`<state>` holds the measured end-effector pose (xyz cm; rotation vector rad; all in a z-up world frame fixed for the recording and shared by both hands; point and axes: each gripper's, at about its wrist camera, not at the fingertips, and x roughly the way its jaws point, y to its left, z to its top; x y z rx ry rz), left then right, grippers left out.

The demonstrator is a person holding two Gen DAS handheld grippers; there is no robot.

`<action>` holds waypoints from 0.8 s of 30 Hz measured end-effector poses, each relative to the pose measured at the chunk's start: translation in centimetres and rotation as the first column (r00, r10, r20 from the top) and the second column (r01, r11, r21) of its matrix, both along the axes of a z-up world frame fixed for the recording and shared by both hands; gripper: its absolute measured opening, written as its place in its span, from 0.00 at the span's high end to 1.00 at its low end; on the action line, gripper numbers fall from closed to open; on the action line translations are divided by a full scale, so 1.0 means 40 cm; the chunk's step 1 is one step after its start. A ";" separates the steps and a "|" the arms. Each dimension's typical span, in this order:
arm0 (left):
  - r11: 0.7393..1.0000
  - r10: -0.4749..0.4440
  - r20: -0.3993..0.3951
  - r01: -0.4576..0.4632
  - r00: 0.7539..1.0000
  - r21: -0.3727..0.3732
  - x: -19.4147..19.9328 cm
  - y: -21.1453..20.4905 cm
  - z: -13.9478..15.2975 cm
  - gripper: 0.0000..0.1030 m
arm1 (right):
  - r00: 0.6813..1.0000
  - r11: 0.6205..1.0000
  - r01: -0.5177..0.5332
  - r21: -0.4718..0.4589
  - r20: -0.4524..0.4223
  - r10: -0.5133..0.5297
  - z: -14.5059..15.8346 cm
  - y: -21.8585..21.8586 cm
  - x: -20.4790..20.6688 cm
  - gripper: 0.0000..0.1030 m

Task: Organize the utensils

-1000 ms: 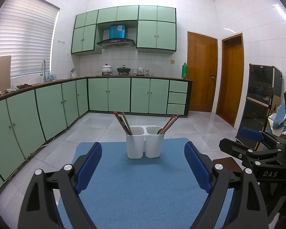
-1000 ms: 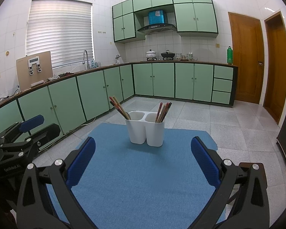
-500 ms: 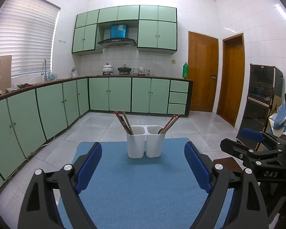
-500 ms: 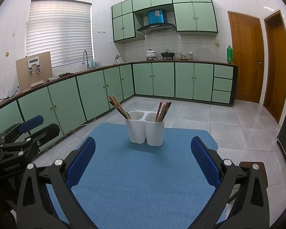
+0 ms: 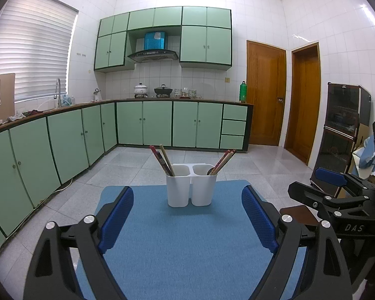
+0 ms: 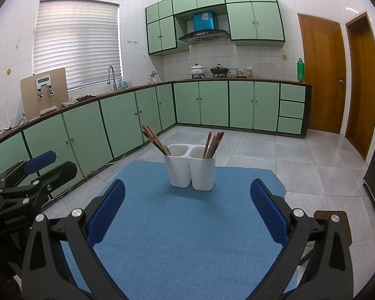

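Note:
A white two-compartment holder [image 5: 190, 187] [image 6: 190, 167] stands upright at the far part of a blue mat [image 5: 182, 240] [image 6: 187, 230]. Chopsticks [image 5: 162, 160] [image 6: 152, 140] lean left out of its left compartment. More chopsticks [image 5: 223, 161] [image 6: 213, 145] lean out of the right compartment. My left gripper [image 5: 187, 217] is open, with nothing between its blue pads, well short of the holder. My right gripper [image 6: 187, 207] is open and empty too, also short of the holder. Each gripper shows at the edge of the other's view: the right one [image 5: 337, 200], the left one [image 6: 25, 180].
The mat covers a small table above a grey tiled floor [image 5: 127, 165]. Green cabinets [image 6: 87, 130] run along the left and back walls. Two wooden doors [image 5: 282, 105] are at the right, and a dark cabinet [image 5: 342, 125] stands beside them.

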<state>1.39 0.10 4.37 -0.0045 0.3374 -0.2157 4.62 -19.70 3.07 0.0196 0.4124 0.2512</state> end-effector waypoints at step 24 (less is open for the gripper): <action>1.000 -0.001 -0.002 0.001 1.000 0.002 0.000 -0.001 0.002 0.16 | 1.000 1.000 0.000 -0.002 -0.005 0.000 -0.003 -0.001 0.003 0.06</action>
